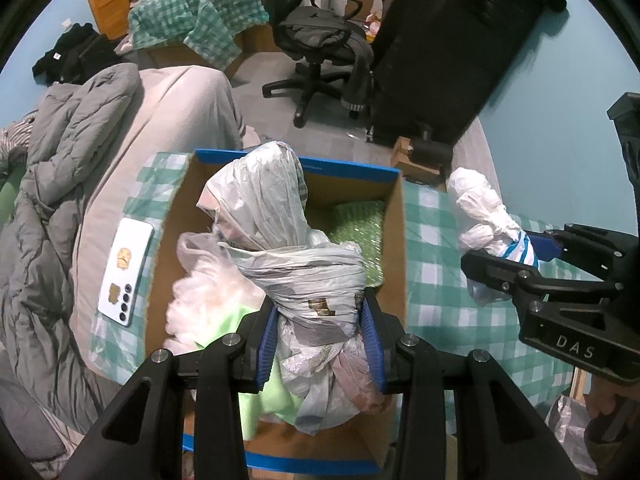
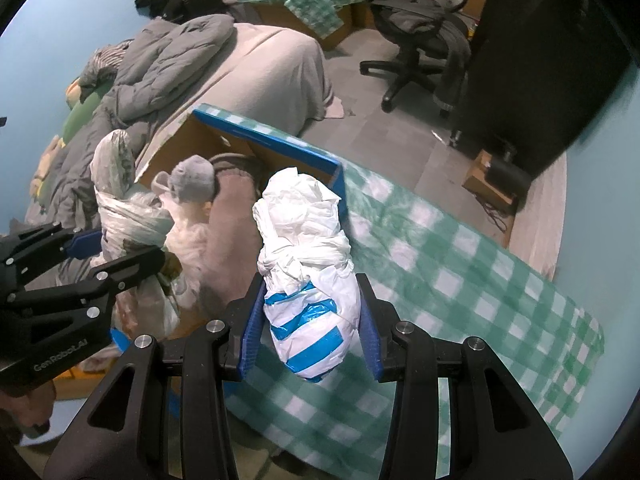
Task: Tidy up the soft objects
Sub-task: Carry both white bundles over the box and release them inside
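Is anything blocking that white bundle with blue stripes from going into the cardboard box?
Only the box's blue-taped wall stands between the white bundle, gripped by the right claw above the checked cloth, and the box.

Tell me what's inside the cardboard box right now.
Inside the cardboard box: green bubble wrap, a light green soft item, fluffy white stuffing, and, in the right wrist view, a grey-capped bundle and brownish fabric. The held grey bag bundle covers the rest.
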A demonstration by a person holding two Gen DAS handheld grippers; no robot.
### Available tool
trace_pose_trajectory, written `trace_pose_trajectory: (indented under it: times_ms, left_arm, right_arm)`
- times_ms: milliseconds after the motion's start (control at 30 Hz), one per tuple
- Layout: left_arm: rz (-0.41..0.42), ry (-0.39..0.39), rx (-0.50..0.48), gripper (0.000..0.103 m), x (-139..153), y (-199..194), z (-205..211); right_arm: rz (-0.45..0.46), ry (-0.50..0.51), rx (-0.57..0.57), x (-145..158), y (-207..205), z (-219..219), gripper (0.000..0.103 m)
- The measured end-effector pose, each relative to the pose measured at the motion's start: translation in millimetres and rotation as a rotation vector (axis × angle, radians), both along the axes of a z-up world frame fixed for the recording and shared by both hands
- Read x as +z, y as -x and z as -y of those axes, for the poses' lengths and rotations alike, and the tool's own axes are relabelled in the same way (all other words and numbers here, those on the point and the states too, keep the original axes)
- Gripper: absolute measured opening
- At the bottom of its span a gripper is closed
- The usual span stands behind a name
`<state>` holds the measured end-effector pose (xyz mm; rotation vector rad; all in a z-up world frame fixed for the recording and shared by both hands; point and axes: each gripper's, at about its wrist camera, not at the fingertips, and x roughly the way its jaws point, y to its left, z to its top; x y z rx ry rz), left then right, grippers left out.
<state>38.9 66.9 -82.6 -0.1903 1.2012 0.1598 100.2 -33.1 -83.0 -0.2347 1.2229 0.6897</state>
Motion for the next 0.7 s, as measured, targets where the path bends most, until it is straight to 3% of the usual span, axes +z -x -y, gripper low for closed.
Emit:
trace_pose_trajectory:
  times_ms: [300,700]
  left_arm:
    - [-0.014,-0.021,-0.008,0.038,-13.4,-15.8,-26.8]
    - [-0.057,0.026,0.007,0.039,-40.9,-35.7,-53.1]
  right_arm:
    - [-0.053,-0.011,0.021,-14.0,-16.7,-39.2,0.041]
    - [-0.09,-0.003,0.009,-33.0,-39.3,-68.8,0.043]
